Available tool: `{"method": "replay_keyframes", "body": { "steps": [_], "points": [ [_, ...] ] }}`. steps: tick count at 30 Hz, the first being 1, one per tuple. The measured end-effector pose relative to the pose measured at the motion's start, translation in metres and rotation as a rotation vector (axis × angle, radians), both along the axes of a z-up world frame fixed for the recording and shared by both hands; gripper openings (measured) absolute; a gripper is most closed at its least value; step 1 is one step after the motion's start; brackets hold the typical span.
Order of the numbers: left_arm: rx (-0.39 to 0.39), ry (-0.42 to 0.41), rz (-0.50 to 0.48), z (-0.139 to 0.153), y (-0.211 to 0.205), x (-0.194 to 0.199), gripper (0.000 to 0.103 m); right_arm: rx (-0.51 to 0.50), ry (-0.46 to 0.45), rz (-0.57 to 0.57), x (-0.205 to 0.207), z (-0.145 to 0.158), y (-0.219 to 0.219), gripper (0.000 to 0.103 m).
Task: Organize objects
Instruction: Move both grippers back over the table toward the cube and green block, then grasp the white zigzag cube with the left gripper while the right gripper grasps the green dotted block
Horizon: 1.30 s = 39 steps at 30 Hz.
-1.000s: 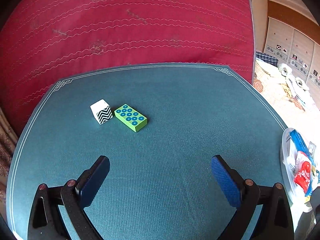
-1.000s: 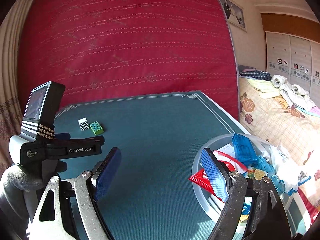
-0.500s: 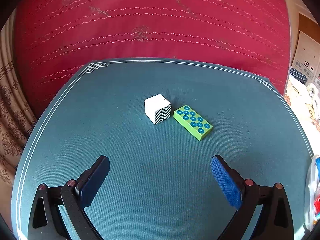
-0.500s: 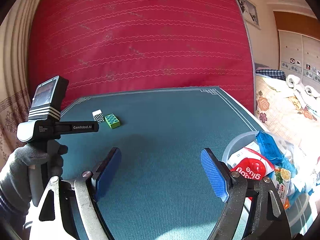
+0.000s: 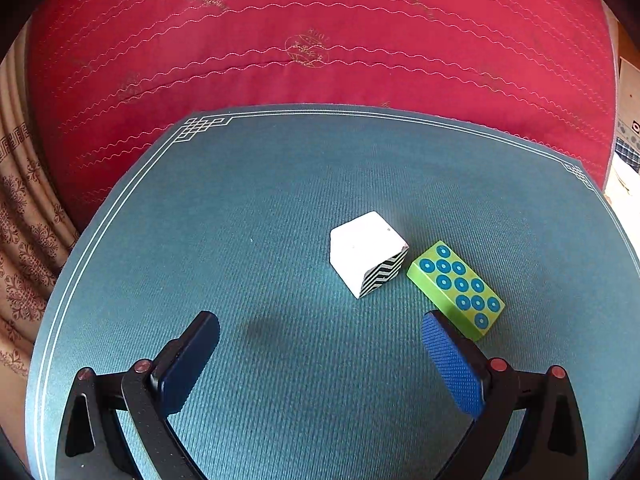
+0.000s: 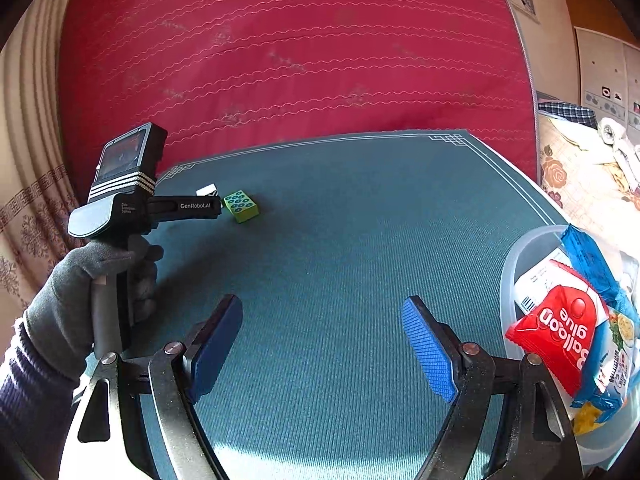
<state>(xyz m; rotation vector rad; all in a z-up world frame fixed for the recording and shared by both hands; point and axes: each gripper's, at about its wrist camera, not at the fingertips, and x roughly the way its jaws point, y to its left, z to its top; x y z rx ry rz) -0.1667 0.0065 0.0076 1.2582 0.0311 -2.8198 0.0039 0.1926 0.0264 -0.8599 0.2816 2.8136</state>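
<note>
Approaching with pads spread wide and empty, the left tool (image 5: 320,356) is aimed at the white cube (image 5: 366,252) just ahead, beside the green block (image 5: 456,286); centring and closing are called for next.

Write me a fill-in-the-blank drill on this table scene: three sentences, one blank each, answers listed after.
1. The white cube has a black zigzag pattern on one side and sits right beside a ____ block with blue dots.
2. Both blocks rest on a teal ____ with a white border.
3. The red packet in the clear bowl reads "Balloon ____".

Missing words: green; mat; glue
</note>
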Motion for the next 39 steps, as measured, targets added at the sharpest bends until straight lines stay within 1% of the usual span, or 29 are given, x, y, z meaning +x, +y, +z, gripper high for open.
{"method": "replay_keyframes", "body": {
  "steps": [4, 8, 10, 13, 18, 22, 24, 26, 27, 28, 33, 39],
  "points": [
    [0.009, 0.006, 0.012, 0.002, 0.0, -0.012, 0.103, -0.031, -0.021, 0.008, -0.012, -0.005, 0.002, 0.083],
    [0.012, 0.019, 0.031, 0.004, -0.001, -0.026, 0.102, -0.041, -0.043, 0.017, -0.024, -0.011, 0.001, 0.083],
    [0.016, 0.011, 0.04, 0.002, -0.001, -0.031, 0.101, -0.056, -0.053, 0.026, -0.029, -0.013, 0.002, 0.083],
    [0.05, -0.021, 0.032, -0.002, -0.003, -0.037, 0.09, -0.063, -0.063, 0.035, -0.036, -0.015, 0.001, 0.083],
    [0.073, 0.002, 0.011, 0.001, -0.006, -0.035, 0.08, -0.079, -0.084, 0.049, -0.054, -0.019, -0.001, 0.083],
    [0.07, 0.028, -0.008, 0.003, -0.004, -0.028, 0.063, -0.075, -0.092, 0.053, -0.073, -0.02, -0.003, 0.083],
    [0.066, 0.046, -0.018, 0.005, -0.003, -0.026, 0.057, -0.081, -0.096, 0.061, -0.086, -0.021, -0.005, 0.083],
    [0.081, 0.063, -0.029, 0.007, -0.005, -0.023, 0.048, -0.088, -0.1, 0.076, -0.1, -0.021, -0.008, 0.083],
    [0.088, 0.07, -0.031, 0.008, -0.006, -0.021, 0.045, -0.091, -0.099, 0.084, -0.107, -0.021, -0.011, 0.083],
    [0.098, 0.077, -0.035, 0.008, -0.008, -0.02, 0.041, -0.09, -0.1, 0.092, -0.115, -0.022, -0.013, 0.083],
    [0.147, 0.086, -0.033, 0.01, -0.016, -0.019, 0.04, -0.1, -0.119, 0.136, -0.156, -0.023, -0.021, 0.083],
    [0.212, 0.084, -0.043, 0.011, -0.024, -0.022, 0.04, -0.111, -0.134, 0.173, -0.187, -0.027, -0.03, 0.083]
  ]
}}
